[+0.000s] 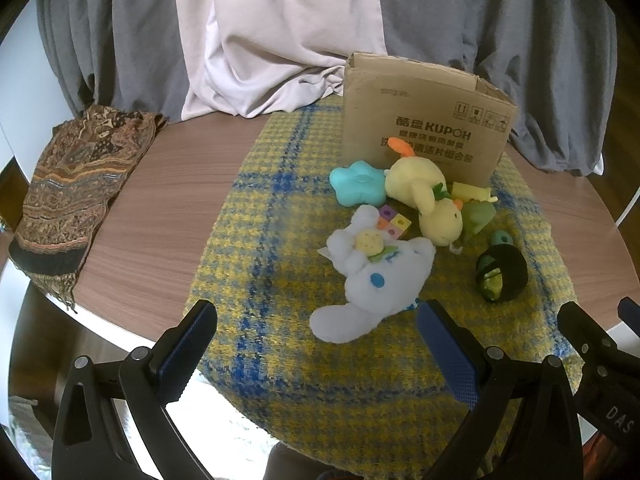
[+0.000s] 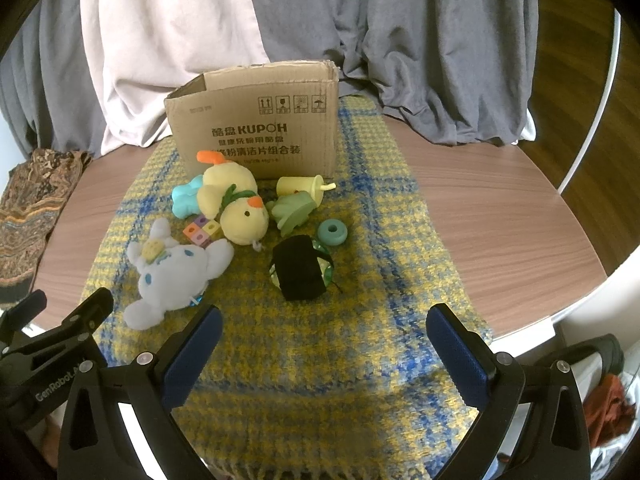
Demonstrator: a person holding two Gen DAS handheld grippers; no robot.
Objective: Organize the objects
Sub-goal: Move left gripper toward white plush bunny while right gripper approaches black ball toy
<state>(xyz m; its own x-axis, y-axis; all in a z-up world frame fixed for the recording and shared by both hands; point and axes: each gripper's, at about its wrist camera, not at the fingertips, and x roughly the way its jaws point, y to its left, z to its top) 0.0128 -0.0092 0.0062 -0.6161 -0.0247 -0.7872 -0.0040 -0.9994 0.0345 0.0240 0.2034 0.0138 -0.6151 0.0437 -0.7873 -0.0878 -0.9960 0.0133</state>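
Note:
Toys lie on a yellow-blue plaid cloth (image 2: 360,360) in front of an open cardboard box (image 2: 256,124), which also shows in the left wrist view (image 1: 424,120). There is a white plush rabbit (image 1: 372,280) (image 2: 172,272), a yellow plush duck (image 1: 424,196) (image 2: 236,204), a teal star (image 1: 356,182), coloured cubes (image 2: 202,232), a green toy (image 2: 292,210), a yellow cup (image 2: 300,188), a teal ring (image 2: 332,232) and a black-wrapped green ball (image 1: 502,274) (image 2: 302,268). My left gripper (image 1: 316,352) is open and empty near the rabbit. My right gripper (image 2: 324,356) is open and empty, short of the ball.
The cloth lies on a round wooden table (image 1: 160,208). A patterned brown scarf (image 1: 76,184) lies at the table's left edge. Grey and pale pink drapes (image 1: 280,40) hang behind the box. Bare tabletop lies to the right of the cloth (image 2: 500,216).

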